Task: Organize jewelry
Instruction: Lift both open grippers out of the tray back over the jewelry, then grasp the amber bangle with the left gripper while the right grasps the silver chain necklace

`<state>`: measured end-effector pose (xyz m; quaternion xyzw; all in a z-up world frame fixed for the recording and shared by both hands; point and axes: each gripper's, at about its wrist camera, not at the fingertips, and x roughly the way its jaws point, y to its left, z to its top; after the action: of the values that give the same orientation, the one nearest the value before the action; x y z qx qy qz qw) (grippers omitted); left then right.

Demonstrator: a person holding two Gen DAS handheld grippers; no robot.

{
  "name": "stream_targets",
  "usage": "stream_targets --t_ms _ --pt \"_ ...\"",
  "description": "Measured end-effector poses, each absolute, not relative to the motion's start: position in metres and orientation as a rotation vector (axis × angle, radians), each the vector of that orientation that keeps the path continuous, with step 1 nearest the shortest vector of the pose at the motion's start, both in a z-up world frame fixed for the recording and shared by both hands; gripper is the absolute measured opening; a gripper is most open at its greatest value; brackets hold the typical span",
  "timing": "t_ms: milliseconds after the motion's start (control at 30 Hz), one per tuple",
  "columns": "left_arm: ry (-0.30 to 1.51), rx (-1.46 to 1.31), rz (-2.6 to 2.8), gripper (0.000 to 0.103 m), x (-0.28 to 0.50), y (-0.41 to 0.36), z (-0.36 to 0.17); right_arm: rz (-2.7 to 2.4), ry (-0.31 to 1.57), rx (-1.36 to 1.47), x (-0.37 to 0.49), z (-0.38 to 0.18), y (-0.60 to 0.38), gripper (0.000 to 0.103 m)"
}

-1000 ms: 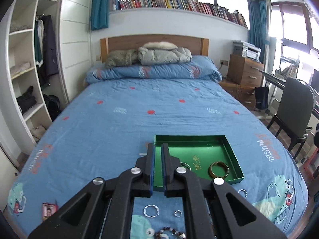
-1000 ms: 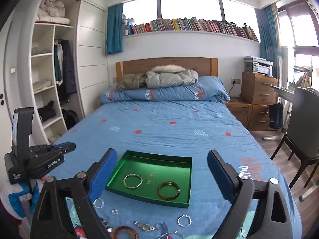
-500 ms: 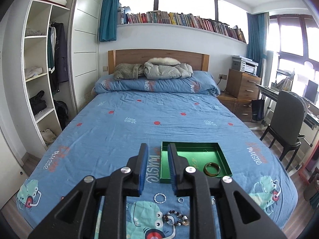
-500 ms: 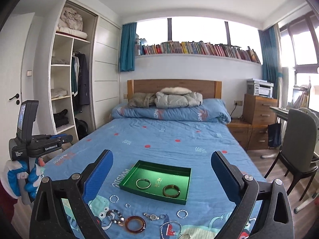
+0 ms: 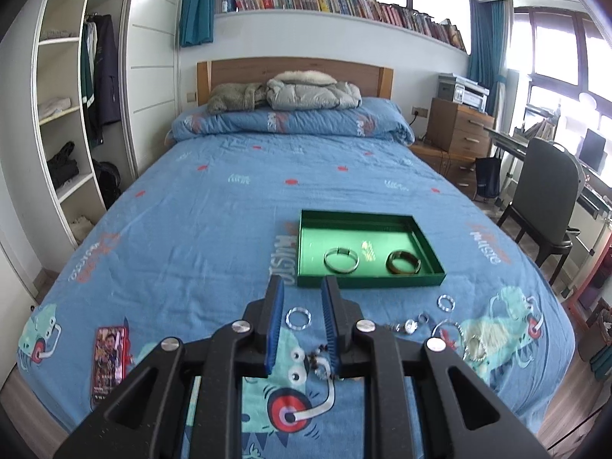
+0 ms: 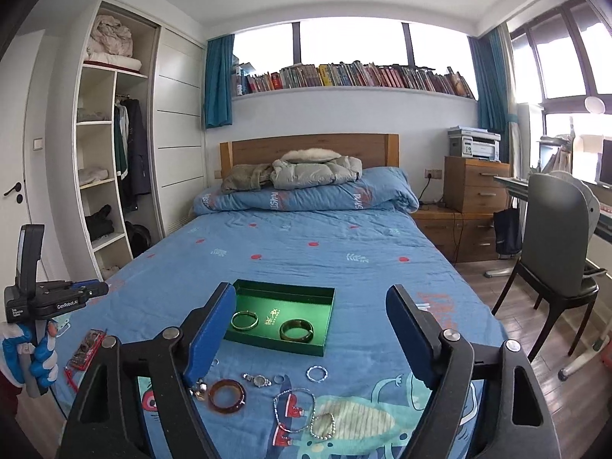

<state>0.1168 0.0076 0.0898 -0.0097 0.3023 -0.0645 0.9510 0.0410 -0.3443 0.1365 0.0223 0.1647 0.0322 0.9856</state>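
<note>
A green tray (image 5: 306,252) lies on the blue bedspread with a silver bangle (image 5: 341,261) and a brown bangle (image 5: 403,262) in it. My left gripper (image 5: 302,287) hovers short of the tray's near left corner, open by a narrow gap with nothing between its fingers. Below it lie a silver ring (image 5: 298,317) and a bead bracelet (image 5: 319,359). My right gripper (image 6: 310,298) is wide and its jaws are closing on nothing, above the tray (image 6: 275,344). An amber bangle (image 6: 227,396), a watch (image 6: 259,380), a twisted ring (image 6: 316,373) and a necklace (image 6: 302,413) lie near the bed's foot.
A red phone-like card (image 5: 109,355) lies at the bed's near left corner. A gloved hand (image 6: 34,359) holds the left tool at the far left of the right wrist view. A chair (image 6: 554,252) and a desk stand to the right, wardrobe shelves (image 6: 99,176) to the left.
Both grippers have drawn back from the tray toward the foot of the bed. The left jaws went from shut to a narrow gap. The right jaws have narrowed a little.
</note>
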Motion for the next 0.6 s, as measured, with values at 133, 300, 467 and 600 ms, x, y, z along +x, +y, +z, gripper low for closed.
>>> stream_targets --t_ms 133,300,467,600 --pt "0.651 -0.023 -0.118 0.019 0.114 0.018 0.063 0.051 0.379 0.049 0.046 0.112 -0.354 0.071" --pt "0.708 -0.065 -0.103 0.019 0.11 0.035 0.03 0.056 0.446 0.065 0.053 0.074 -0.361 0.07" --pt "0.775 -0.108 -0.095 0.019 0.11 0.043 -0.006 0.07 0.518 0.083 0.064 0.04 -0.366 0.068" --pt "0.834 -0.11 -0.112 0.019 0.117 0.034 -0.034 0.082 0.566 0.112 0.074 0.014 -0.368 0.063"
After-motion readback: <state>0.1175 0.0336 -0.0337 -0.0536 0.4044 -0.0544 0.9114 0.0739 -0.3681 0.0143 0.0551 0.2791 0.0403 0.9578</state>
